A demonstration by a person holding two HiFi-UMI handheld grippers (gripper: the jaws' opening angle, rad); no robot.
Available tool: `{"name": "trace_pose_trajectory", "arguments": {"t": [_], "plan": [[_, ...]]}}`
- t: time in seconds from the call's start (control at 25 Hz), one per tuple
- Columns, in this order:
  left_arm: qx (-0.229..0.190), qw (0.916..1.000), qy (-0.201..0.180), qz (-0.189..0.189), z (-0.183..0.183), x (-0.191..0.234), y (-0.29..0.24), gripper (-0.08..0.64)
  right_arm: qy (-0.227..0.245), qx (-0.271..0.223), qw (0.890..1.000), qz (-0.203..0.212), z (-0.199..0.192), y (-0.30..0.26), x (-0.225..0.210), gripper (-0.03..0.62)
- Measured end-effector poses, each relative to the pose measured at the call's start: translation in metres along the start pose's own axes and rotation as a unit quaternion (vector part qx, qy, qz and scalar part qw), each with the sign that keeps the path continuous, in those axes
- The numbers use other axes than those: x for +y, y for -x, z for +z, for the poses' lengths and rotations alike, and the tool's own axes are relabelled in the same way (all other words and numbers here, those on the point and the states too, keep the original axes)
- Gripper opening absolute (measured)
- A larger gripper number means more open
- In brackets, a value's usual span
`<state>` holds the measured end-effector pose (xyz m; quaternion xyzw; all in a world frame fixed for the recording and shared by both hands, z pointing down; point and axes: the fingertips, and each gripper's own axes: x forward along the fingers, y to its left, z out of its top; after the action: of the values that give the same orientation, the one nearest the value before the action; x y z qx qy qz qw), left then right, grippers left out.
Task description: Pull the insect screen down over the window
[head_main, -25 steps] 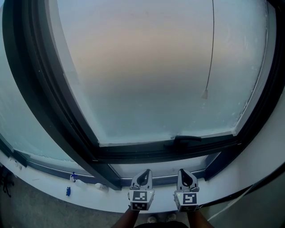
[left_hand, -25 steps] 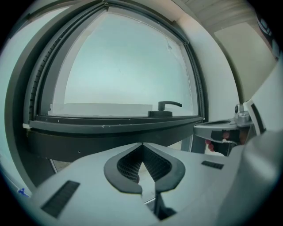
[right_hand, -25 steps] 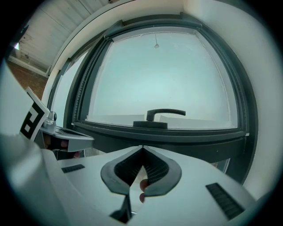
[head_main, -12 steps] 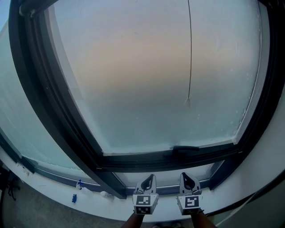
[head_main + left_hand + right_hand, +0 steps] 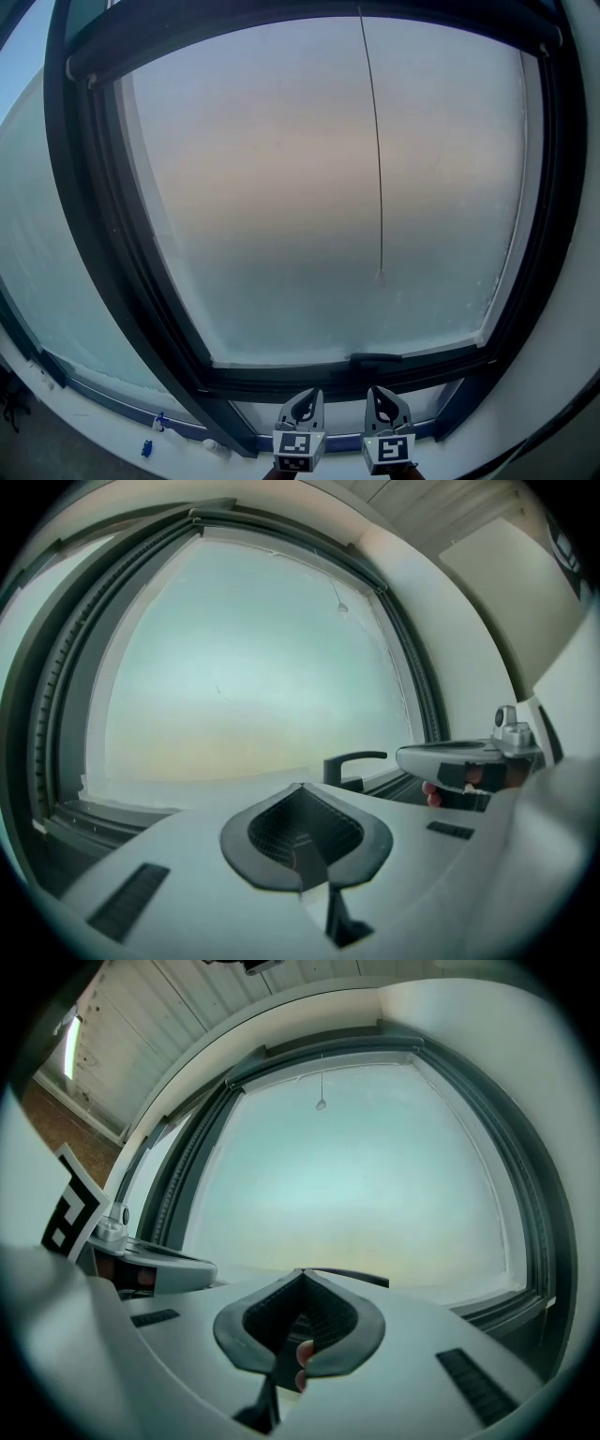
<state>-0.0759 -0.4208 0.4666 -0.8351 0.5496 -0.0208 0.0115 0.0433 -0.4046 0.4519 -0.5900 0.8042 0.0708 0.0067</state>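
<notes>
A dark-framed window (image 5: 112, 234) with a frosted pane fills the head view. A thin pull cord (image 5: 373, 141) hangs from the dark top bar (image 5: 281, 26) and ends in a small knob (image 5: 380, 275) partway down the pane. No screen is seen over the glass. My left gripper (image 5: 302, 405) and right gripper (image 5: 382, 403) are side by side at the bottom, well below the knob, both shut and empty. The knob is far off in the left gripper view (image 5: 341, 607) and the right gripper view (image 5: 321, 1105).
A black window handle (image 5: 375, 359) lies on the lower frame just above the grippers. A white sill (image 5: 103, 412) runs below, with small blue items (image 5: 145, 447) at the left. A second pane (image 5: 37, 244) stands to the left.
Both grippers have risen towards the lower frame. The head view has tilted up, so the top bar now shows and the cord's knob sits lower in the picture.
</notes>
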Motion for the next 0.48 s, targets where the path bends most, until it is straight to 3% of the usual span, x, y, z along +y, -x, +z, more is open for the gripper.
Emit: {"name": "trace_pose_trajectory", "arguments": {"t": [0.36, 0.48], "plan": [[-0.058, 0.9983, 0.007, 0.006, 0.062, 0.011, -0.011, 0.003, 0.018, -0.083, 0.996, 0.001, 0.057, -0.015, -0.017, 0.003], [-0.072, 0.997, -0.024, 0.014, 0.075, 0.02, -0.015, 0.003, 0.025, -0.111, 0.993, 0.002, 0.078, -0.024, -0.023, 0.003]]}}
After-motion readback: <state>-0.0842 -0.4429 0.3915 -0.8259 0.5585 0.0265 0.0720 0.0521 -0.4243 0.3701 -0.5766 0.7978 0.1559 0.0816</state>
